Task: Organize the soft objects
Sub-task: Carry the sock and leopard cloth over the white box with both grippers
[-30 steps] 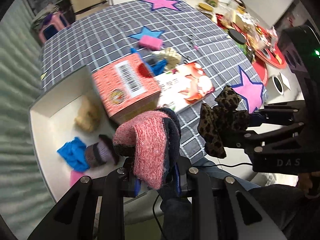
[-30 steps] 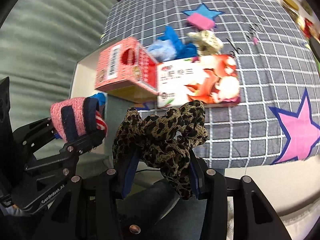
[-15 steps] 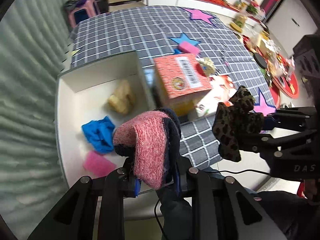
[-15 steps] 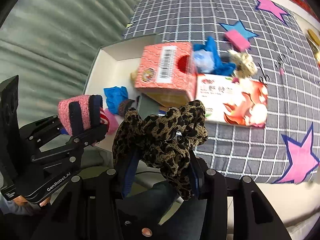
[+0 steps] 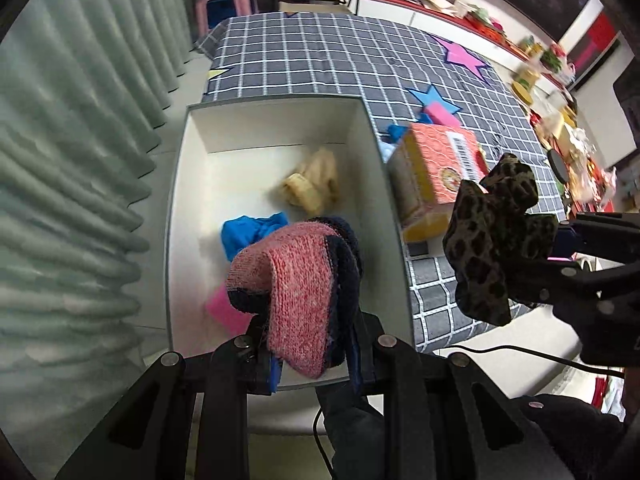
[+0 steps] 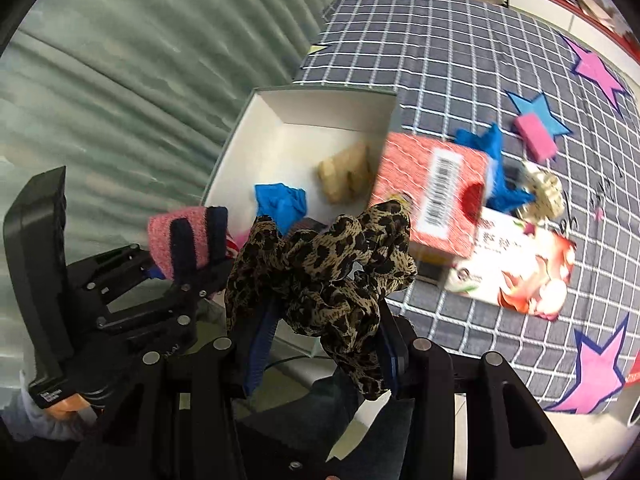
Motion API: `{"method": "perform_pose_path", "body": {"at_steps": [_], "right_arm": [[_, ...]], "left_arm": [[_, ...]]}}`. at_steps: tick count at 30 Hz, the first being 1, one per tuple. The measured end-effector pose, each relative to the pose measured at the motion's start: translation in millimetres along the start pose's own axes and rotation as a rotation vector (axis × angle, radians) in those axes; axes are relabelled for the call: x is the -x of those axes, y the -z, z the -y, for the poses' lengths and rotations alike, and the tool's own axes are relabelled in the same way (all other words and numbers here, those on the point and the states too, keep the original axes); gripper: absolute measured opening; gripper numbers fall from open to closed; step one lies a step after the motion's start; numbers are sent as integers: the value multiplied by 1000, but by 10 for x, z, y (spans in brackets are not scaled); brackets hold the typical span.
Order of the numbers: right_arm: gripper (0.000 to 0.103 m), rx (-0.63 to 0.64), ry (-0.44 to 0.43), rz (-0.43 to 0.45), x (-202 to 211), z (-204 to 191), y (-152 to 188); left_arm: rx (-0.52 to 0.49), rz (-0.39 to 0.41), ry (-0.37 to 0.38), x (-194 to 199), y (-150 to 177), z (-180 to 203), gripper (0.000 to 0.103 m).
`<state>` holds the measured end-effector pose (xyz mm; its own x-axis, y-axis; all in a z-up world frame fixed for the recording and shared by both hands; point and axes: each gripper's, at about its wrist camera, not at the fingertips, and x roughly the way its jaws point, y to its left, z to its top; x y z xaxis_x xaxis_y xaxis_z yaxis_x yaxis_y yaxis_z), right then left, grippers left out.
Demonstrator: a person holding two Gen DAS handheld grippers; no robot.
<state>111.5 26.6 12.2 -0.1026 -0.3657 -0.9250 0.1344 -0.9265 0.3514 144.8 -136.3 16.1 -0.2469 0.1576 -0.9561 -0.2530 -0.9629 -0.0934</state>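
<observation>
Fingers of left gripper [image 5: 312, 364] pinch pink sock [image 5: 298, 292] above near end of white box [image 5: 182, 184]; right gripper [image 6: 324, 344] pinches leopard scrunchie [image 6: 320, 276] just right of it. Vs 1 s ago: both shifted left, box now underneath. Box far half bare; red carton [image 5: 440, 168] crowds its right rim.

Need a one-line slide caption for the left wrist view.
Left tongs clamp a pink knit sock above the white box; right tongs carry a leopard scrunchie.
</observation>
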Motion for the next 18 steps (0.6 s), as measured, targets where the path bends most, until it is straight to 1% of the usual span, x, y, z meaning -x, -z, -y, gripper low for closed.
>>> {"method": "perform_pose_path", "body": {"at_steps": [8,18], "right_arm": [[47,62,-10,-23,-115,-198,-202],[47,98,-12,-42,-159,-294,-295]], "left_arm": [[48,-4,-7,-26,0,-155,27],[81,-4,-14,-53,-42,-230,27]]}}
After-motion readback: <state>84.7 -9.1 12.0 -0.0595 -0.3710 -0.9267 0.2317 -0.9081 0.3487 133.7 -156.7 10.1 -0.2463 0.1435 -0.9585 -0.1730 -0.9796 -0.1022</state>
